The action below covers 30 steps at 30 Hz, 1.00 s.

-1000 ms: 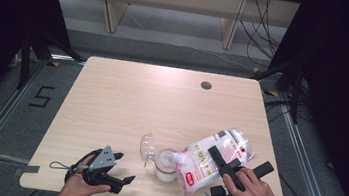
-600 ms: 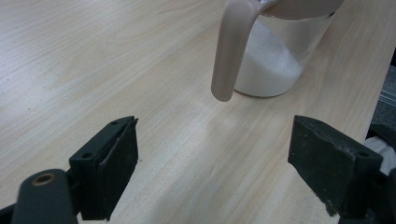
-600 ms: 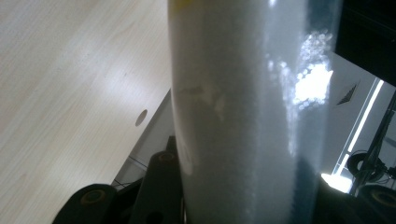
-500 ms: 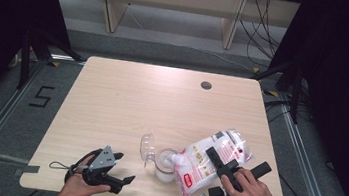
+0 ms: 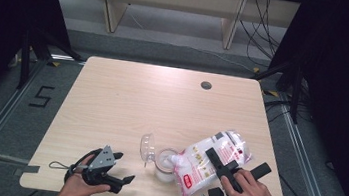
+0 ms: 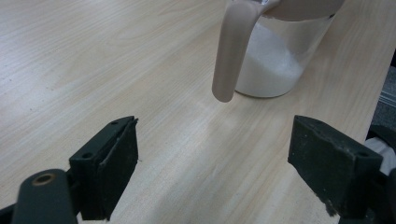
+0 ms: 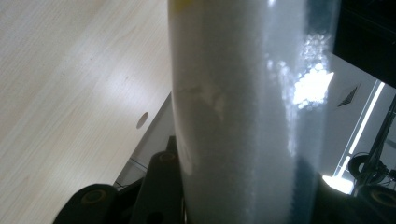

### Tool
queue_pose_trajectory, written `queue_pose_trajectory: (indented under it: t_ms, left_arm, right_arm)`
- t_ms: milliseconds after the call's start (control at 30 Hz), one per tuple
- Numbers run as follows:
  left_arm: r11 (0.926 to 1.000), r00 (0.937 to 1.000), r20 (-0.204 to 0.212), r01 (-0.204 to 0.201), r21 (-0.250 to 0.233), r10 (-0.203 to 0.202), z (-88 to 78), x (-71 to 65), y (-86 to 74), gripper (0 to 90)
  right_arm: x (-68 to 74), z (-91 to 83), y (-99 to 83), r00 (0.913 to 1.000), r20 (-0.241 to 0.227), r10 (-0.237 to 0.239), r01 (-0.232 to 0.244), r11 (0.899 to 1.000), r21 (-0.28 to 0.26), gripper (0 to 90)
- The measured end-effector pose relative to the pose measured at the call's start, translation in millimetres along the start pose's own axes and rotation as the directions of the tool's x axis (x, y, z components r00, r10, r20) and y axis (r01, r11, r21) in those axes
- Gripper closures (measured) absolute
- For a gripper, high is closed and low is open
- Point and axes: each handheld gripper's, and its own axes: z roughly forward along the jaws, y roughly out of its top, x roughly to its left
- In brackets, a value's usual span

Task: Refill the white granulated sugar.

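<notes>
— Fingers of the right gripper (image 5: 219,163), how do they stand?

— They are closed on the bag (image 5: 208,158), which is tilted with its lower end at the mouth of the jar (image 5: 165,165). From the right gripper view, the bag (image 7: 243,112) fills the space between the jaws, full of white grains.

— And the left gripper (image 5: 119,182)?

— Its jaws are wide apart and hold nothing. It rests near the front edge of the table (image 5: 127,97), left of the jar and apart from it.

— Where is the jar exactly?

— It stands near the front edge, between both grippers, partly filled with white grains. Its lid (image 5: 146,148) is open and hangs to the left. From the left gripper view, the jar (image 6: 275,60) is ahead of the open jaws.
</notes>
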Motion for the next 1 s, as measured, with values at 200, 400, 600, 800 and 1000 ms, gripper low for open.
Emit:
queue_pose_trajectory:
  t_ms: [200, 400, 600, 800, 1000]
  left_arm:
    - [1.0000, 1.0000, -0.001, -0.003, -0.001, 0.003, -0.2, 0.3, 0.1, 15.6]
    - [1.0000, 1.0000, 0.000, 0.000, 0.001, 0.000, 0.0, 0.1, 0.0, 15.6]
    - [1.0000, 1.0000, -0.003, -0.003, 0.004, 0.003, 0.2, 0.2, 0.0, 15.6]
    - [1.0000, 1.0000, 0.000, 0.000, 0.000, 0.000, -0.1, 0.2, 0.0, 15.6]
    - [1.0000, 1.0000, 0.000, 0.000, 0.000, 0.000, -0.1, 0.1, 0.0, 15.6]
  right_arm:
    - [-1.1, 1.2, 2.9, 0.9998, -0.006, -0.018, 0.018, 1.000, -0.020, 73.9]
    - [-1.0, 1.4, 3.6, 0.9999, -0.007, -0.015, 0.015, 1.000, -0.021, 74.0]
    - [-1.6, 0.3, 0.9, 0.9999, -0.002, -0.012, 0.012, 1.000, -0.010, 74.1]
    - [-1.2, 0.2, -0.7, 0.9999, -0.006, -0.009, 0.009, 1.000, -0.004, 74.2]
    - [-1.0, 0.5, -1.4, 0.9999, -0.007, -0.011, 0.011, 1.000, -0.004, 74.2]
